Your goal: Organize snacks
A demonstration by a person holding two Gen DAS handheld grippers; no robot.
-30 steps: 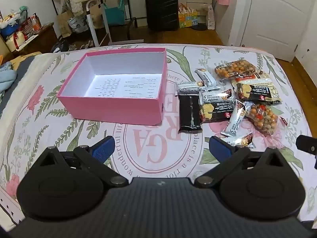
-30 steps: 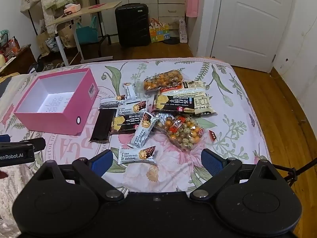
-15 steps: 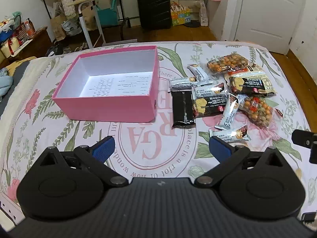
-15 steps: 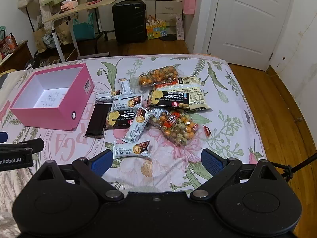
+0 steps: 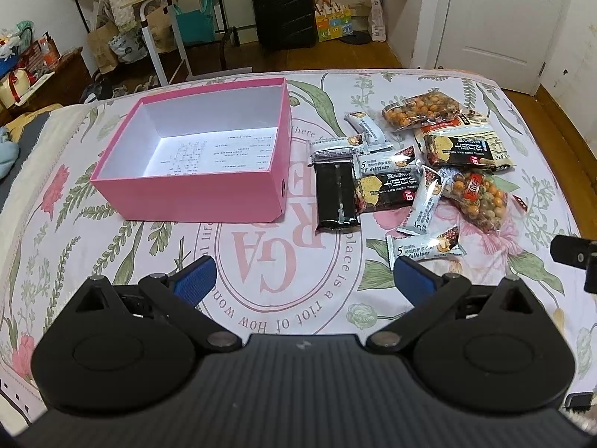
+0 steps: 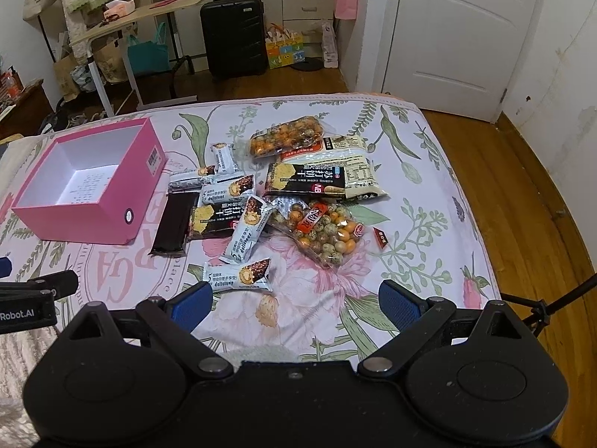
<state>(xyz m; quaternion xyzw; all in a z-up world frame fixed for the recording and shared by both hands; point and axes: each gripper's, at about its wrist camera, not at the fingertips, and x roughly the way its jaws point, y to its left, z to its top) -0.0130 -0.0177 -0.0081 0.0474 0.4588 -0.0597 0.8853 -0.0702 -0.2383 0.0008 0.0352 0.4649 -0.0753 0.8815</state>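
Bed (image 5: 380, 298) with floral spread fills both views and carries everything. Pink box (image 5: 209, 190), white inside, sits open on its left part; nothing but printed paper on the box floor.

Snacks lie in a loose heap just right of the box, none inside it. Largest: black-and-cream cracker bag (image 6: 328, 179). Two clear bags of coated nuts: one at the far edge (image 6: 285, 142), one nearer (image 6: 324, 235). Smaller black cracker pack (image 6: 212, 220) touches a plain black packet (image 5: 335, 196), which lies nearest the box. White snack bar (image 6: 238, 276), closest to the cameras, lies apart from the heap.

Left gripper (image 5: 302, 278): jaws spread wide, empty, above the bed. Right gripper (image 6: 294, 300): jaws spread wide, empty, just short of the white bar.
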